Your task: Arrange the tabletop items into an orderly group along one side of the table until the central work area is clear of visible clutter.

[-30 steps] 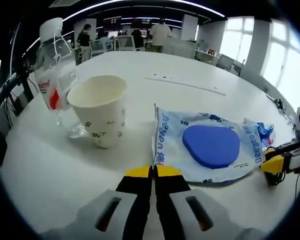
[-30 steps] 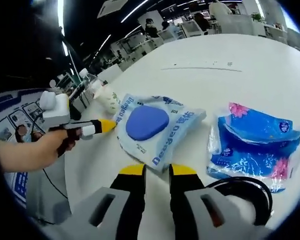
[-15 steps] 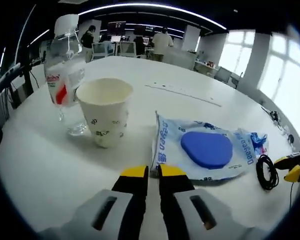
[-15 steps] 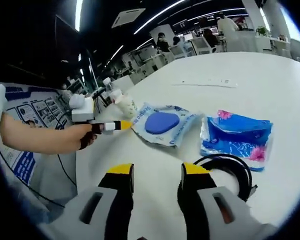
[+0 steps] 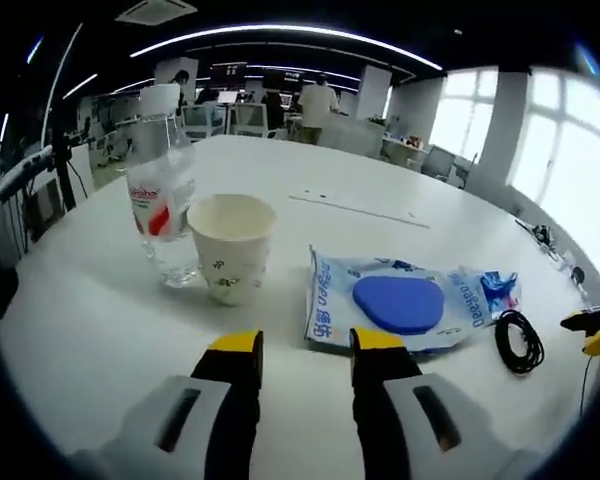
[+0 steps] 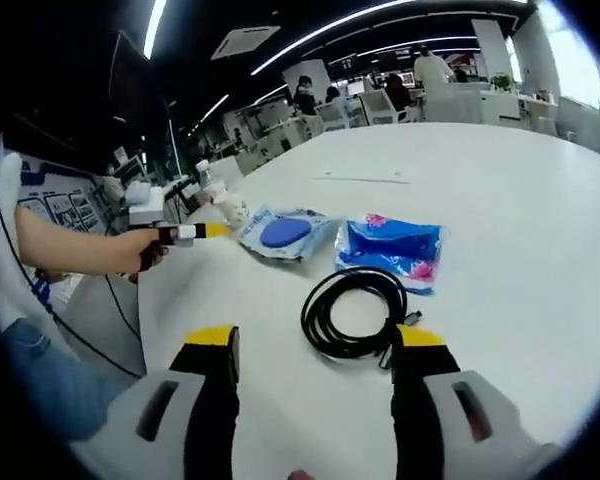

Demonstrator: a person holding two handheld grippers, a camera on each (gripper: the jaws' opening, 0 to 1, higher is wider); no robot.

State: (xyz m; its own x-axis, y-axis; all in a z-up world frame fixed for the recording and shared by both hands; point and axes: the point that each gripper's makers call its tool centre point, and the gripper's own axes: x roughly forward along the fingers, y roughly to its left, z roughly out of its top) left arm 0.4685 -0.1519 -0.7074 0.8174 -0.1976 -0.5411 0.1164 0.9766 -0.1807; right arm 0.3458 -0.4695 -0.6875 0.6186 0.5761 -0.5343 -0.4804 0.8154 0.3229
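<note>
White table (image 5: 100, 330) carries all the items in one loose row near the edge where the person stands, which suits the task: things are already gathered toward one side and the far expanse is bare apart from a thin strip (image 5: 358, 208) lying flat beyond the row. In the left gripper view a clear bottle (image 5: 163, 195) stands upright with a paper cup (image 5: 232, 246) just beside it, apparently touching; the pair looks grouped on purpose. To their right lies a wipes pack (image 5: 395, 308) with a blue lid, flat, and next to it a blue tissue pack (image 6: 392, 248). A coiled black cable (image 6: 355, 310) lies close to the tissue pack, nearest the right gripper (image 6: 318, 345).

That gripper has its jaws spread wide and empty, straddling the cable from the near side, so the cable seems the likely next pick. The left gripper (image 5: 300, 347) hangs short of the wipes pack, jaws parted with a moderate gap, holding nothing; it also shows in the right gripper view (image 6: 202, 231), held in a hand (image 6: 140, 250) over the table edge. Judging by the spacing, the cable is the loosest member of the row.
</note>
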